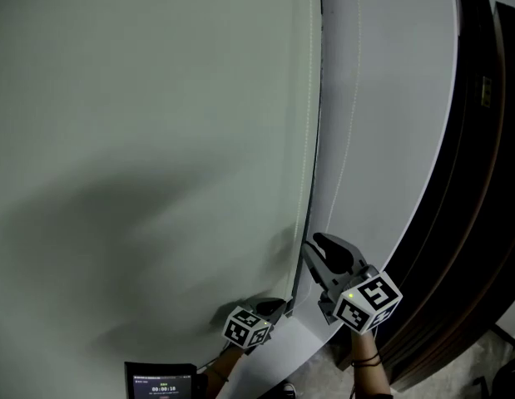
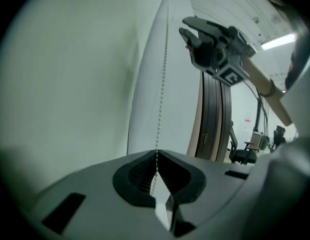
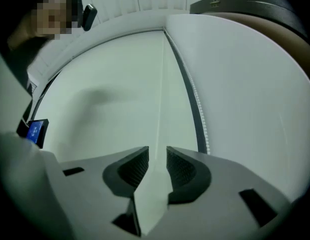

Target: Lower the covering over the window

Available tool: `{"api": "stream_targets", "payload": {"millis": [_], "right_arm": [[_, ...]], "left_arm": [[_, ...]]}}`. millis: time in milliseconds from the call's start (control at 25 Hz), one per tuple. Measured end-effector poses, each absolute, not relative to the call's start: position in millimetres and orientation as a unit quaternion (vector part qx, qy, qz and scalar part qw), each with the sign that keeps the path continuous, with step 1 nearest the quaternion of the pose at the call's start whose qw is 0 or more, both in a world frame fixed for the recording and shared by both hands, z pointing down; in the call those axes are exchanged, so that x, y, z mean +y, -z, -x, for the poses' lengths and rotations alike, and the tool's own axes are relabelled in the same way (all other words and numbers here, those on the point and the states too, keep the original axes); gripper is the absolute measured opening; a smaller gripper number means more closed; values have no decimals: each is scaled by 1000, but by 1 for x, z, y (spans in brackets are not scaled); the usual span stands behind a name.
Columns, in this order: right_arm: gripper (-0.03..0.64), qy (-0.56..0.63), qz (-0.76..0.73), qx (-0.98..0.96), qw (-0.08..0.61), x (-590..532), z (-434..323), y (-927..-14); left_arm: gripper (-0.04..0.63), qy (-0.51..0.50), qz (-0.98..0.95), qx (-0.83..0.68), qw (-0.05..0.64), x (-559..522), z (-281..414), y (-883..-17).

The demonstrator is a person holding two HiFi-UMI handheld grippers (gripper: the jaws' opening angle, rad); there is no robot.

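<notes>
A pale green roller blind [image 1: 141, 140] fills the left of the head view. Its white bead chain [image 1: 307, 140] hangs along the blind's right edge. Low down, my left gripper [image 1: 278, 306] is shut on that bead chain [image 2: 162, 84], which runs straight up out of the closed jaws [image 2: 156, 156]. My right gripper [image 1: 319, 248] is higher, just right of the chain, and it also shows in the left gripper view [image 2: 190, 31]. Its jaws [image 3: 157, 156] stand open with nothing pressed between them. A thin pale strand [image 3: 161, 94] lines up with their gap, and beads [image 3: 201, 114] run further right.
A white panel [image 1: 382, 123] adjoins the blind on the right, then a dark curved frame [image 1: 473, 181]. A small screen with a timer [image 1: 161, 381] sits at the bottom left. An office chair and equipment [image 2: 245, 149] stand far off in the room.
</notes>
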State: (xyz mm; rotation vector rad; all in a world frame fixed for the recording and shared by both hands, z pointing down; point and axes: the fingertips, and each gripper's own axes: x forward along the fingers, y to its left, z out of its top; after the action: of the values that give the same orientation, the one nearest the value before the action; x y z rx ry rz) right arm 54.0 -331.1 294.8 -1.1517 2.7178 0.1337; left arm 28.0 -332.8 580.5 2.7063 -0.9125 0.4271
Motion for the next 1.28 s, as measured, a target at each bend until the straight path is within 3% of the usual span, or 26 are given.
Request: {"api": "stream_targets", "payload": {"millis": [360, 440, 520, 720, 800, 920, 1040, 1280], "right_arm": [[92, -99, 399, 907, 96, -363, -34, -243], [19, -90, 402, 905, 108, -363, -35, -241], [15, -74, 400, 906, 120, -362, -36, -240], [12, -57, 428, 895, 111, -373, -45, -273], [12, -33, 434, 892, 124, -372, -52, -291], [12, -8, 447, 890, 86, -374, -57, -335], [12, 30, 454, 890, 36, -377, -54, -400], [12, 83, 440, 893, 46, -358, -42, -457]], "left_arm": [[11, -142, -929, -312, 138, -331, -36, -590], [11, -139, -928, -315, 141, -328, -34, -590], [11, -140, -928, -313, 147, -326, -32, -589], [12, -201, -925, -289, 141, -317, -28, -612], [12, -178, -929, -299, 123, -315, -24, -608], [12, -86, -940, -310, 112, -320, -25, -561], [12, -20, -949, -308, 56, -332, -28, -489], [61, 76, -959, -270, -39, -343, -39, -349]]}}
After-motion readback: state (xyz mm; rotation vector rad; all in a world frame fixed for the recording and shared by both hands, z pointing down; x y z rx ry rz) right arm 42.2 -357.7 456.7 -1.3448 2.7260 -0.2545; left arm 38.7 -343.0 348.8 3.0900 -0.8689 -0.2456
